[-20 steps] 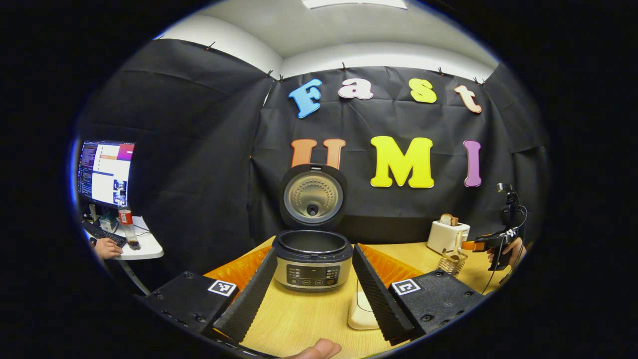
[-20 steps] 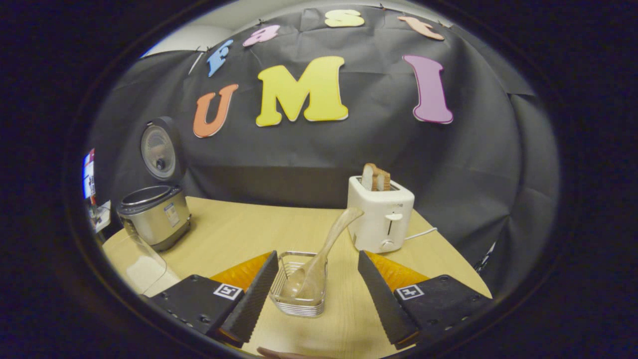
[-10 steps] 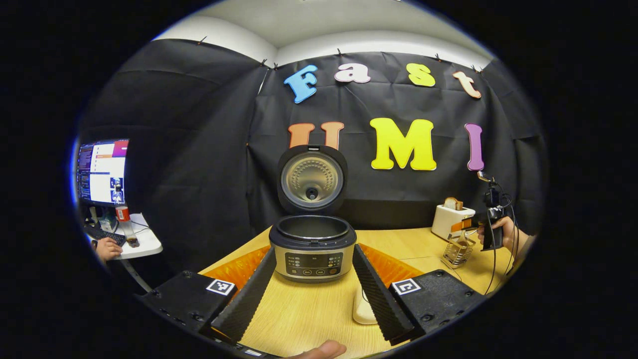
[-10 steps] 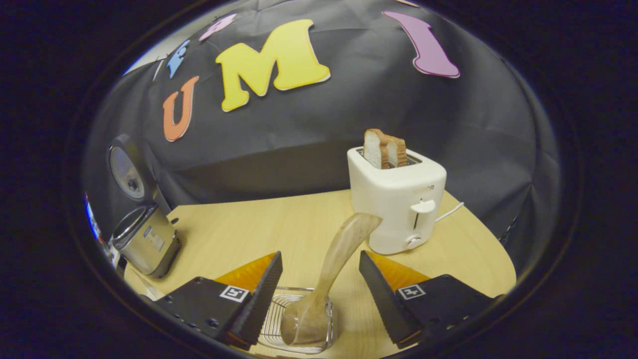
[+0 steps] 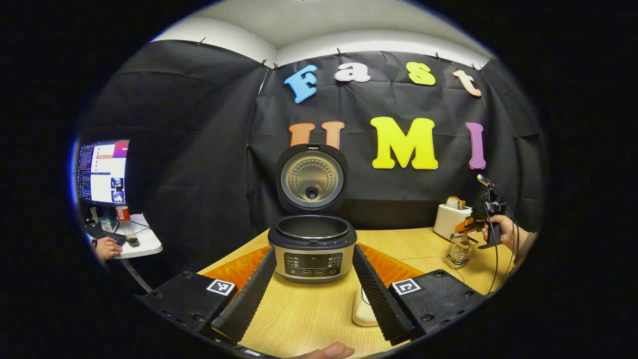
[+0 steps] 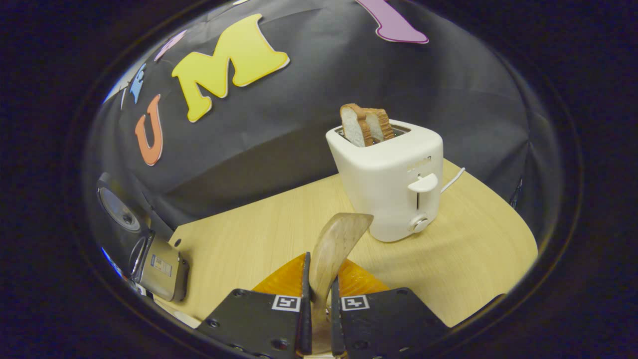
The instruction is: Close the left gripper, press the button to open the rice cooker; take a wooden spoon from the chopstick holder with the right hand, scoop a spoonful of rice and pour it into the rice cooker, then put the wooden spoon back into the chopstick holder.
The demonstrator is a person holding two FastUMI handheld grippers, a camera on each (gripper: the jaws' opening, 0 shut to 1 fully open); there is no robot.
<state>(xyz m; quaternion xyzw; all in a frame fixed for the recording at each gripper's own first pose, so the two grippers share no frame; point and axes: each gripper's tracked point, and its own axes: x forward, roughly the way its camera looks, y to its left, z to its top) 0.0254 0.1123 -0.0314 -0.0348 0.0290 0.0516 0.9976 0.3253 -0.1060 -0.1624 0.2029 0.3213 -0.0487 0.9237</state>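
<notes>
In the right gripper view the right claw (image 6: 319, 299) is clamped narrow on the handle of the wooden spoon (image 6: 335, 244), both fingers pressing its sides; the lower handle and the bowl of the spoon drop out of sight between the fingers, and the broad upper end leans up and to the right toward the toaster (image 6: 394, 187). The chopstick holder is hidden below the claw in this view. The toaster stands on the bench (image 6: 249, 234) just beyond the spoon tip, two slices of bread (image 6: 364, 124) standing in its slots. Far to the left of the toaster, squeezed at the edge, the rice cooker (image 6: 162, 269) is partly cut off, its lid raised. In the left gripper view the left claw (image 5: 313, 294) hangs wide open above the bench, its fingers flanking the cooker's front panel without touching it. The pot's inside is too dark to tell what it holds. A pale thing (image 5: 364, 311) lies half hidden behind the right finger. Well to the right of the cooker, a hand (image 5: 506, 232) holds the other claw level above the wire chopstick holder (image 5: 459, 252), small and hard to make out.
</notes>
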